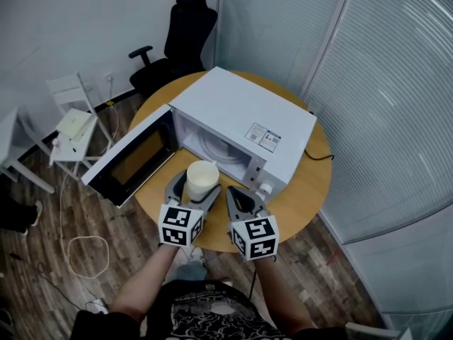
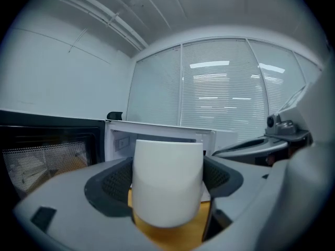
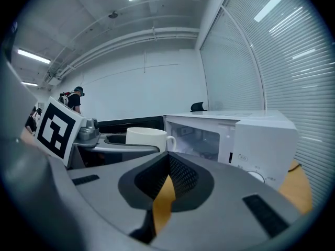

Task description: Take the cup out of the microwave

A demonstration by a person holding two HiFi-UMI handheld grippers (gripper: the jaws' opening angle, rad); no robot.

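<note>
Office meeting room, glass partition walls (image 1: pixel 272 27) with blinds (image 1: pixel 396 119), black swivel chair (image 1: pixel 180 37), round wooden table (image 1: pixel 306 190)

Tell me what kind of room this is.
Most likely an office or small meeting room: glass walls with blinds, a black office chair by the wall, and a round wooden table carrying a microwave.

Your grey two-jaw left gripper (image 1: pixel 192 190) has its jaws pressed against both sides of the upright white ceramic cup (image 1: pixel 202 177). Your matching right gripper (image 1: pixel 244 199) sits just beside it, jaws drawn together on nothing. Both bare forearms (image 1: pixel 141 289) reach forward, side by side.
</note>
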